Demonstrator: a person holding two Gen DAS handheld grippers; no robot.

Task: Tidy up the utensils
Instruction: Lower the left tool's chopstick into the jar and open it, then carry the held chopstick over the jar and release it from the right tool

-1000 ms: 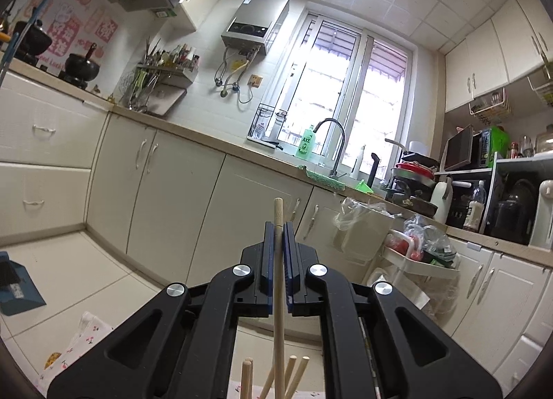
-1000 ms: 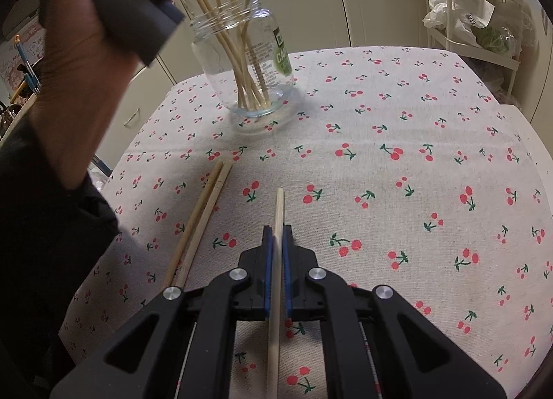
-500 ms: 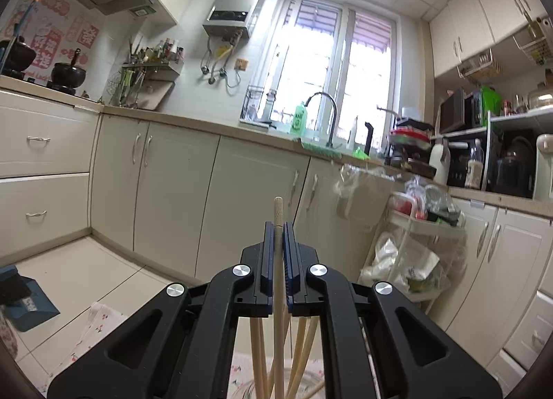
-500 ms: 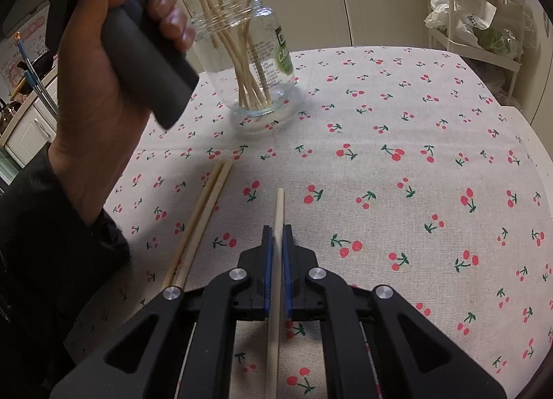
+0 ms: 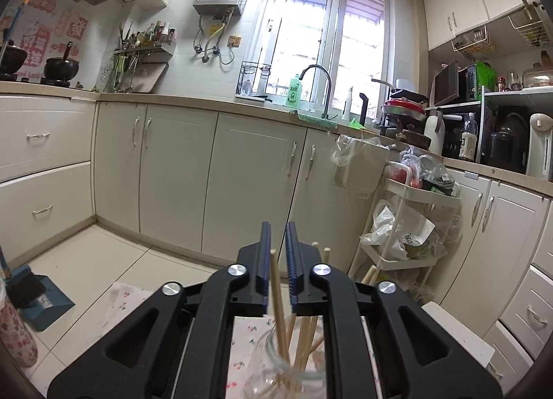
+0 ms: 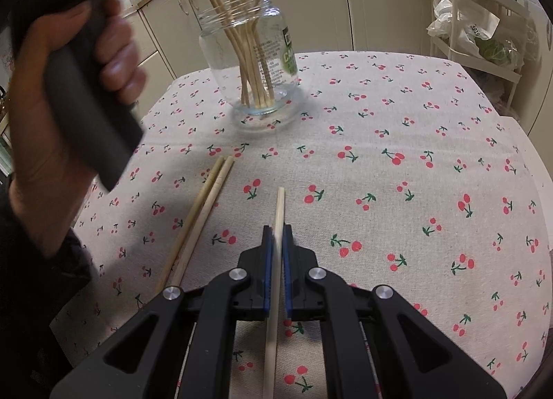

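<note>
Left claw (image 5: 277, 262) above the glass jar (image 6: 249, 56), jaws parted, gripping nothing; a chopstick (image 5: 278, 298) loose between the pads, lower end in the jar among the others. Right claw (image 6: 275, 250) closed on a single chopstick (image 6: 277, 226), long axis along the fingers, pointing toward the jar ahead and slightly left. Two more chopsticks (image 6: 204, 212) flat on the cherry-print surface (image 6: 414, 174), just left of the right claw, nearer it than the left.

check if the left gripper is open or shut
Open: the left gripper has its blue pads apart, and a chopstick stands loose between them.
</note>
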